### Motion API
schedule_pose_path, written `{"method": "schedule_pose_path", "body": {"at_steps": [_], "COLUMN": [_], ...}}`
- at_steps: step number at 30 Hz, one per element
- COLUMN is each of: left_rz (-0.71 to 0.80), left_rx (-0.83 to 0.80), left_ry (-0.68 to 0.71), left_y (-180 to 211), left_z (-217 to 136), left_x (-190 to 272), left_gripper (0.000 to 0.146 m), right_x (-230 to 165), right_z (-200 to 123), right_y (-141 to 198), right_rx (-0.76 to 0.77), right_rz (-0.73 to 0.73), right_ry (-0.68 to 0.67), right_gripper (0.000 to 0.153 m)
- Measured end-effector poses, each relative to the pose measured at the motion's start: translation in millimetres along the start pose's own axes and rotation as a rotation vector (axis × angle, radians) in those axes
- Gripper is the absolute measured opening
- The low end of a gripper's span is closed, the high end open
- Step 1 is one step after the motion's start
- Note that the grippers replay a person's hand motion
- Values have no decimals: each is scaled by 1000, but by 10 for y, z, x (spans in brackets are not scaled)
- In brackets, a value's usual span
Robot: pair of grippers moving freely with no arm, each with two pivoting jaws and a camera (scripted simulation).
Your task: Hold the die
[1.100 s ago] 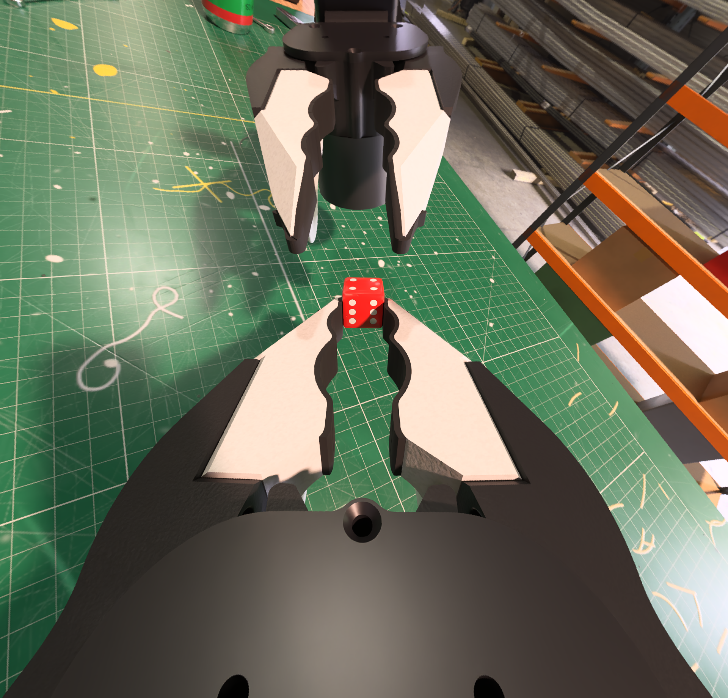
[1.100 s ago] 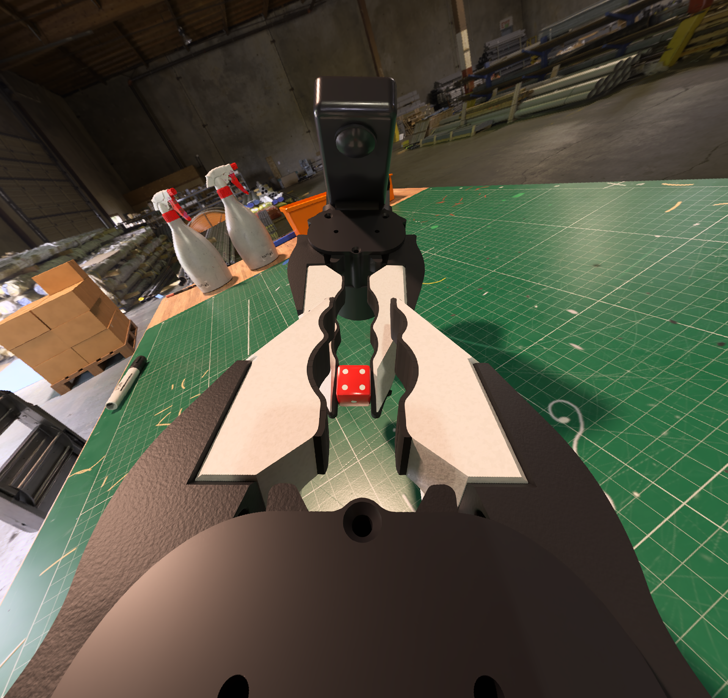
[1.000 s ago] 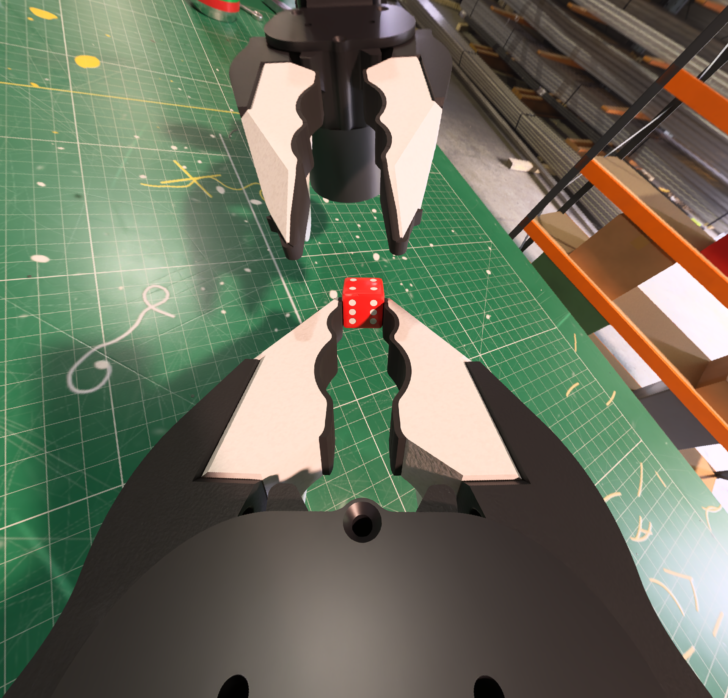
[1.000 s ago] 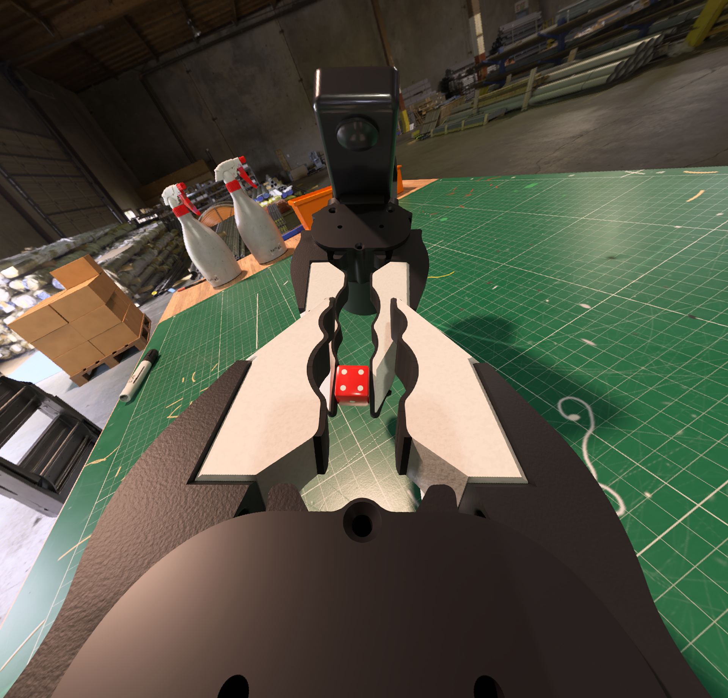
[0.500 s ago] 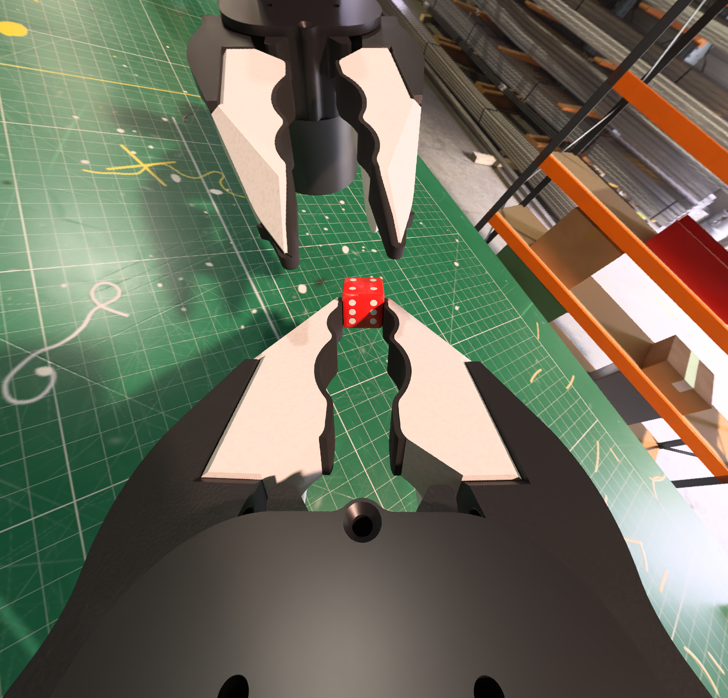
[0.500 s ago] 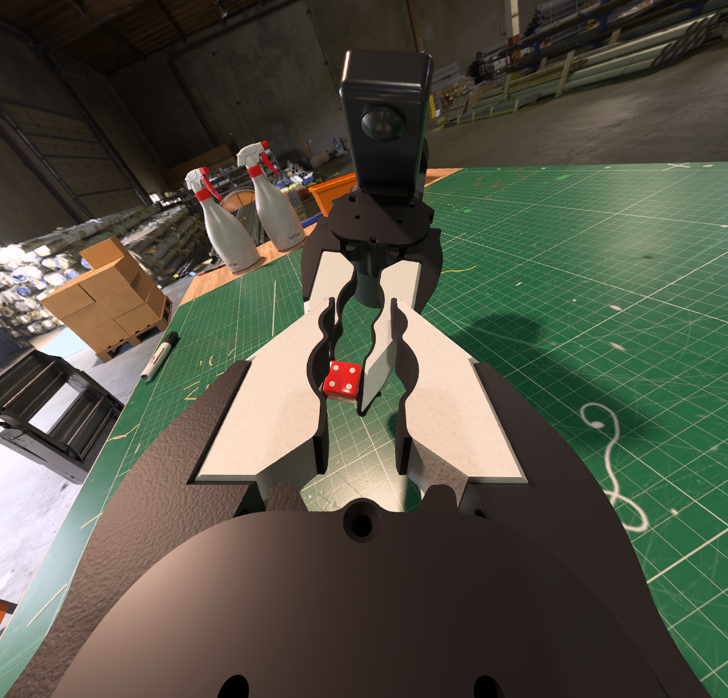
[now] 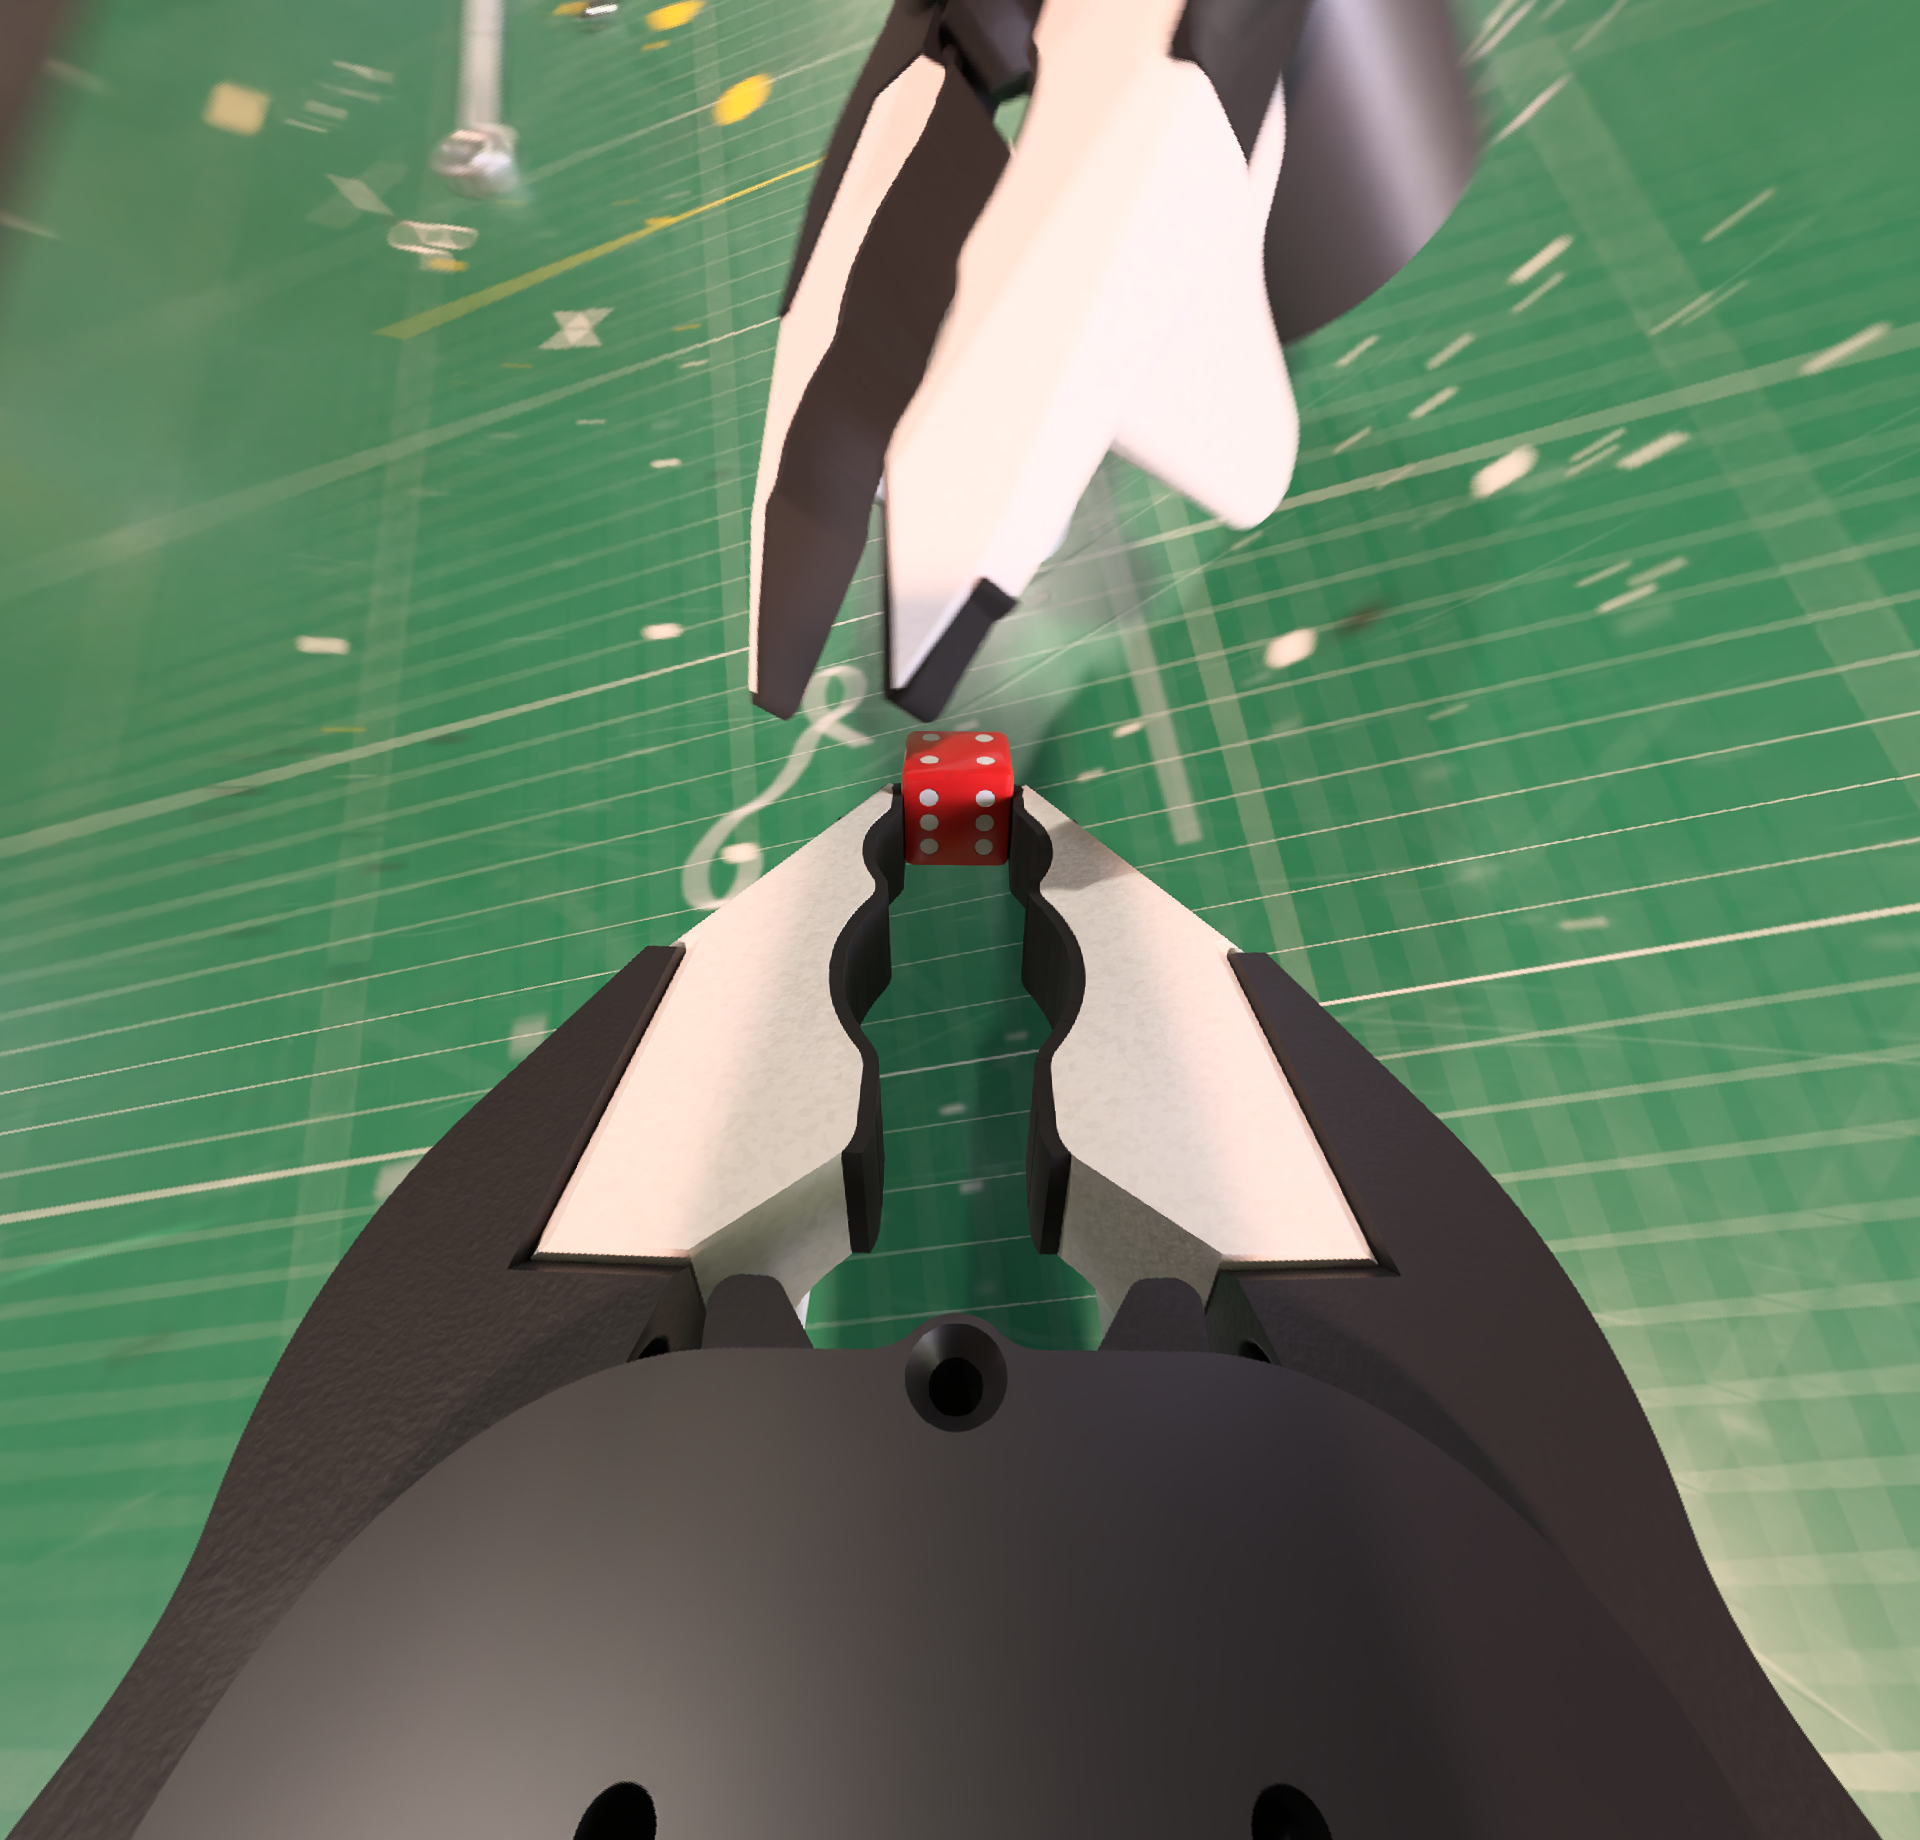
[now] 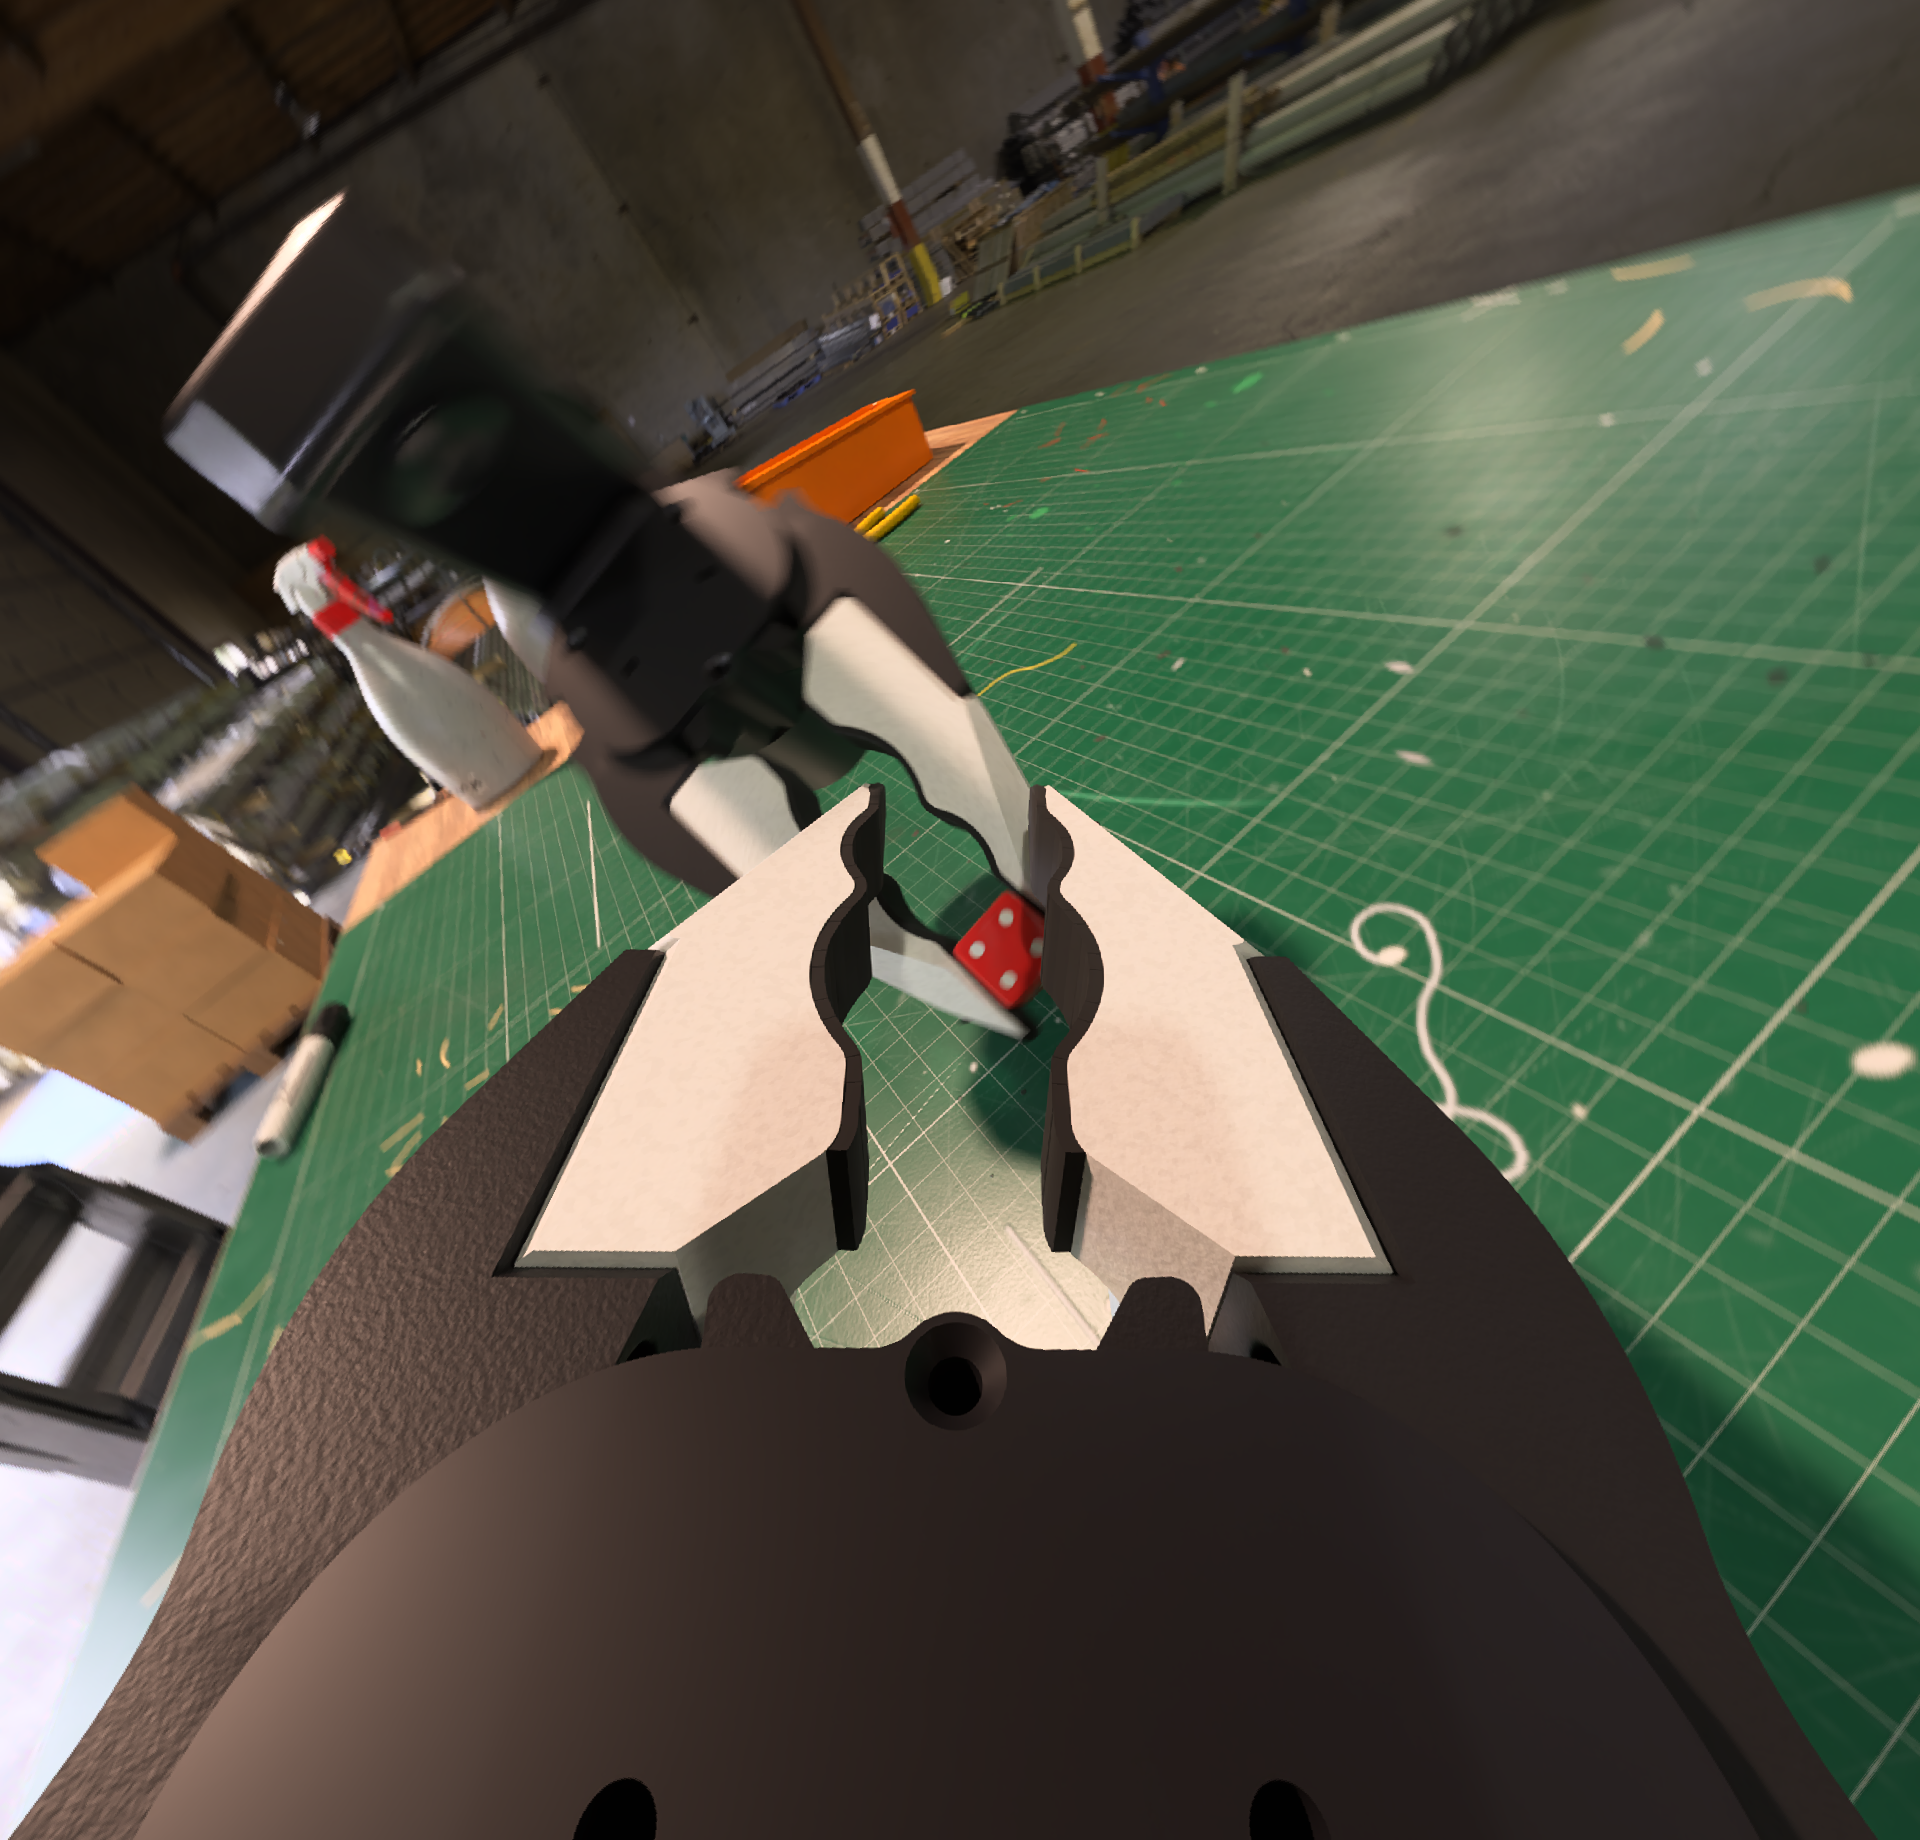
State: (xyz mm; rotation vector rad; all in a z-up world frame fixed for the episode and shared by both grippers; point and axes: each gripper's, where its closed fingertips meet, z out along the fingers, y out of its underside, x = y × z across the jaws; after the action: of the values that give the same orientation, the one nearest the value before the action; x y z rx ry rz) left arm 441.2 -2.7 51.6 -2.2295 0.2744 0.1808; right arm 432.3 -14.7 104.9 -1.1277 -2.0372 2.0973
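Note:
The red die [image 7: 956, 814] with white pips is pinched at the tips of my left gripper [image 7: 956, 803], above the green cutting mat [image 7: 1558, 959]. My right gripper [image 7: 842, 694] comes in from above, blurred and turned on its side, with its open tips just beyond the die. In the right wrist view the die [image 8: 1000, 949] shows inside the gap of my open right gripper [image 8: 956, 803], close to its right finger. It is held there by the tilted left gripper [image 8: 1013, 959]. I cannot tell whether the right finger touches the die.
Wrenches [image 7: 478, 55] lie on the mat beyond the grippers. A white spray bottle [image 8: 436, 710], an orange bin [image 8: 842, 450] and a marker [image 8: 301, 1073] are near the mat's left edge. Cardboard boxes [image 8: 156, 959] stand off the table.
The left gripper has rolled to one side with the die still in it. The right gripper has come closer, and the die now sits nearer its right finger. Both views are motion blurred.

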Motion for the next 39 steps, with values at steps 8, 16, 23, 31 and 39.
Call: {"method": "schedule_pose_path", "body": {"at_steps": [8,16,23,31,39], "left_rz": [-168,-508,-40,245,-646], "left_rx": [134,355,156,105,451], "left_ry": [226,750,79,-202,829], "left_y": [-197,-451,-172,-112,-523], "left_z": [-190,-582,-273,-122,-638], "left_x": [173,419,-15,-170,298], "left_gripper": [19,19,19,18,19], "right_x": [-111,-540,-139,47,-482], "right_z": [-42,-72,2,-28,-76], "right_y": [-21,32,8,-16,-103], "right_rx": [17,-39,10,85,21], "right_rz": [103,-286,67,344,-206], "right_ry": [-145,-222,-128,-163,-180], "right_gripper": [27,28,27,26,26]}}
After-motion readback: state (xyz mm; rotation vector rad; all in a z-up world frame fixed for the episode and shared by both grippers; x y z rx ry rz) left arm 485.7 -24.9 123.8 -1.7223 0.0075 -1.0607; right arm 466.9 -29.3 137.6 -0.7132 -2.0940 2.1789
